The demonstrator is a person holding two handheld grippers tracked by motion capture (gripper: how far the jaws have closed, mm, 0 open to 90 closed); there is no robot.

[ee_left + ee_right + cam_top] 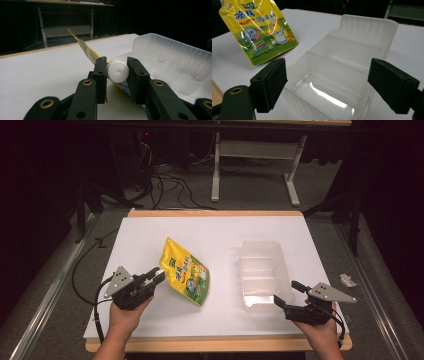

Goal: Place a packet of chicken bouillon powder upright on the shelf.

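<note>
Since the left gripper [117, 75] pinches only the pouch's [186, 272] round cap [118, 71], it may swivel loose, while the right gripper [337, 85] gapes empty toward the tray [262, 275] at its 12 o'clock.

Pouch [86, 48] body mostly hidden behind white cap [118, 71] and left gripper [117, 75] jaws. Clear tray [352, 62] near end cut off by bottom edge. Pouch small print unreadable.

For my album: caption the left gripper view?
Left gripper jaws pinch the yellow pouch's white cap beside a clear bin.
</note>
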